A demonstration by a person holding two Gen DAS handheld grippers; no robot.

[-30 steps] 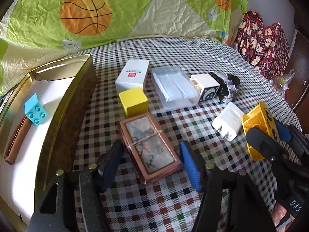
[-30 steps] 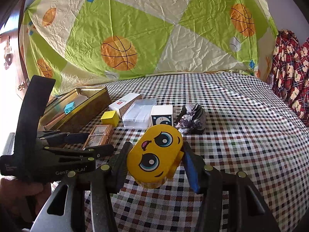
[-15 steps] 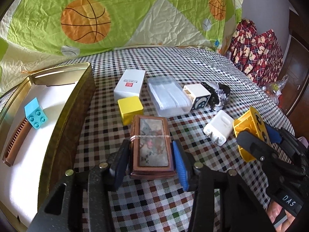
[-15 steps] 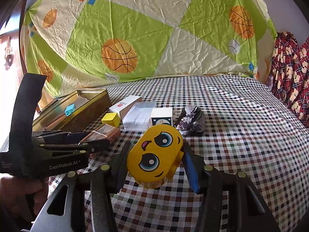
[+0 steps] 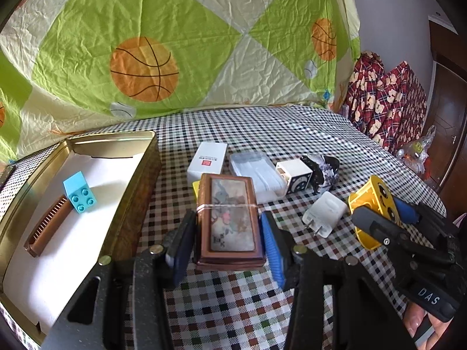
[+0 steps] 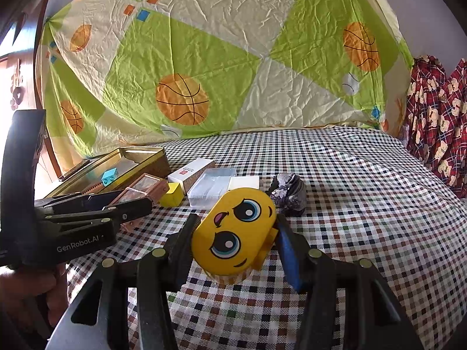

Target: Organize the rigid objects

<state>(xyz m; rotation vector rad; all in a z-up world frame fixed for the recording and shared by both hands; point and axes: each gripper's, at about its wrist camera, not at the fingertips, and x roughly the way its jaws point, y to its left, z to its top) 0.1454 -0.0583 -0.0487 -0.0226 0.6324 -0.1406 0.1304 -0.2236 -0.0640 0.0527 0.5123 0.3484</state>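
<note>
My left gripper [image 5: 227,242] is shut on a brown picture box [image 5: 229,218] bound with a rubber band and holds it above the checked cloth, beside the gold tin [image 5: 140,180]. The tin holds a blue brick [image 5: 79,192] and a brown comb [image 5: 46,227]. My right gripper [image 6: 236,248] is shut on a yellow face box [image 6: 233,233] and holds it above the cloth. The left gripper and its box also show in the right wrist view [image 6: 140,195], and the yellow face box in the left wrist view [image 5: 370,210].
On the cloth lie a white carton [image 5: 207,162], a clear plastic case [image 5: 256,172], a white cube [image 5: 294,175], a dark crystal rock [image 5: 327,169], a white charger plug [image 5: 324,213] and a yellow cube [image 6: 172,194]. A basketball-print sheet hangs behind.
My left gripper closed on the brown picture box, squared it up and lifted it off the cloth. My right gripper kept holding the yellow face box nearly still.
</note>
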